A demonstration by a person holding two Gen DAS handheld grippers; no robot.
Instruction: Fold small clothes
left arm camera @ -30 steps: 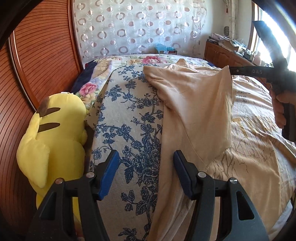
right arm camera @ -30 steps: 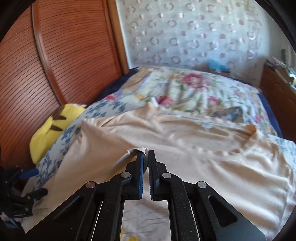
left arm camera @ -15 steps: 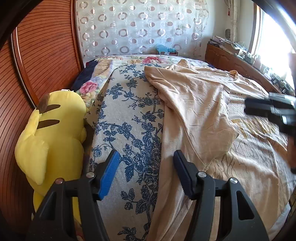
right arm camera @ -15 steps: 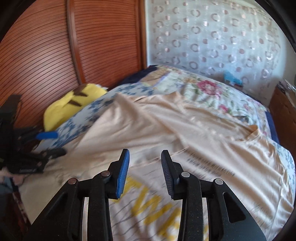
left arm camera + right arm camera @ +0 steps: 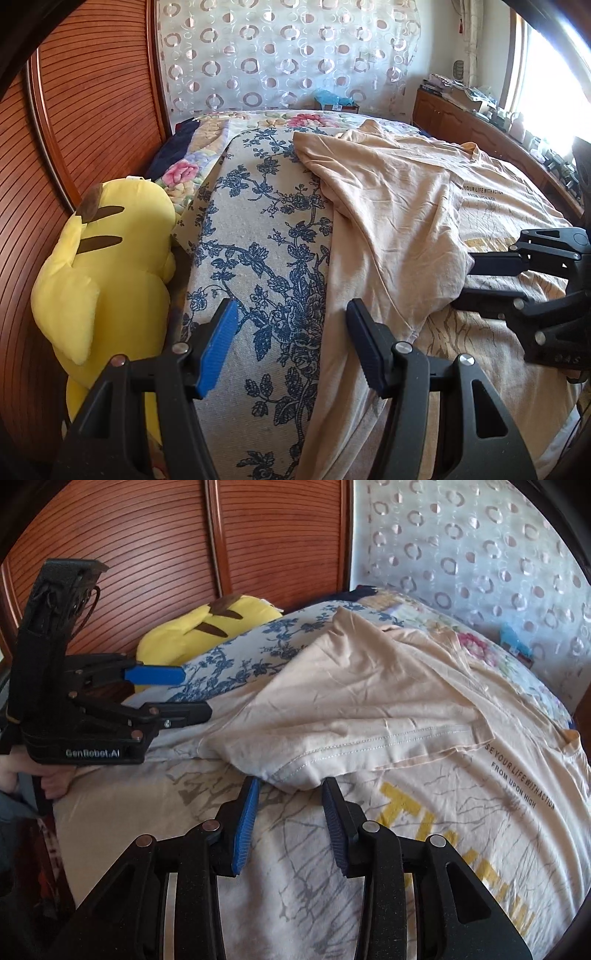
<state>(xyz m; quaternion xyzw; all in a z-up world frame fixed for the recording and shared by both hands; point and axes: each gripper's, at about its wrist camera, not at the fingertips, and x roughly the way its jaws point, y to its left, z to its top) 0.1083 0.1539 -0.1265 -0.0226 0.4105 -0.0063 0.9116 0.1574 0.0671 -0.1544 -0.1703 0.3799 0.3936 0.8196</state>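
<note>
**Beige T-shirt half folded on the bed, both grippers empty**

A beige T-shirt (image 5: 369,686) lies spread across the bed, filling the centre and right of both views. Its left side, sleeve included, is turned over onto the chest, so a plain, softly creased panel with a stitched hem covers part of the front. The folded edge ends in a rounded corner at the centre of the right wrist view. Below and right of the fold the printed front shows: large yellow letters, thin grey branching lines, and small dark text reading "YOUR LIFE WITH ACTION / FROM UPON HIGH". The collar lies toward the far right edge of the frame.

The right gripper (image 5: 290,821) sits at lower centre, its jaws partly apart with nothing between them; they have just been opening, and the folded corner lies just beyond the blue pads (image 5: 243,827), not pinched. In the left wrist view this gripper enters from the right edge, its tips near the fold.

The left gripper (image 5: 291,347) stands about half open and empty at the bottom of its frame, above the blue floral cover (image 5: 258,236) beside the shirt's left edge. A yellow plush toy (image 5: 107,266) rests at the left against the ribbed wooden headboard (image 5: 92,110).
</note>
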